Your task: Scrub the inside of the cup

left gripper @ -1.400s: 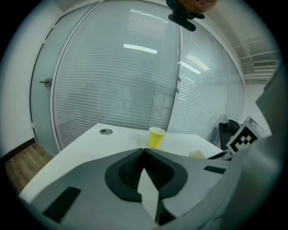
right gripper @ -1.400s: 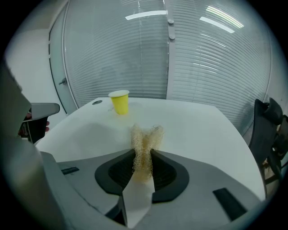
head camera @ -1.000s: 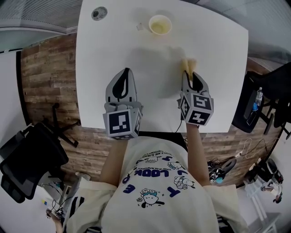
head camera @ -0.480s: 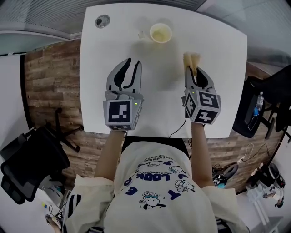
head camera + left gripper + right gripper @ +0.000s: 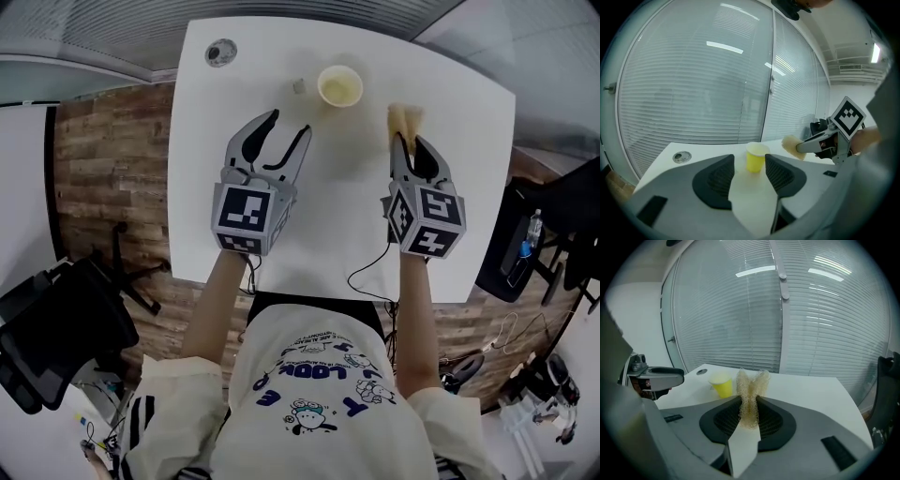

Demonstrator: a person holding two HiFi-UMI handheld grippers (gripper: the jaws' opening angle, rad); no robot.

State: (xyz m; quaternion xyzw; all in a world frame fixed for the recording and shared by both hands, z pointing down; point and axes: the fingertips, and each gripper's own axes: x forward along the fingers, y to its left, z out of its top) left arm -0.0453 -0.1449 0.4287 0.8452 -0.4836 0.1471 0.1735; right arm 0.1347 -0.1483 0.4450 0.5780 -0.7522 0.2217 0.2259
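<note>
While my right gripper (image 5: 413, 142) is clamping the scrubber (image 5: 405, 119) near the cup (image 5: 339, 86), I am centring my left gripper (image 5: 289, 127), jaws just now opening and empty, to straddle the cup squarely.

A white square-topped table (image 5: 197, 141) with a round metal cable grommet (image 5: 221, 52) near one corner stands on a brown wood-plank floor (image 5: 103, 169). A black office chair (image 5: 56, 328) sits beside it. Beyond the table, curved glass walls with horizontal white blinds (image 5: 693, 84) reflect strip lights.
</note>
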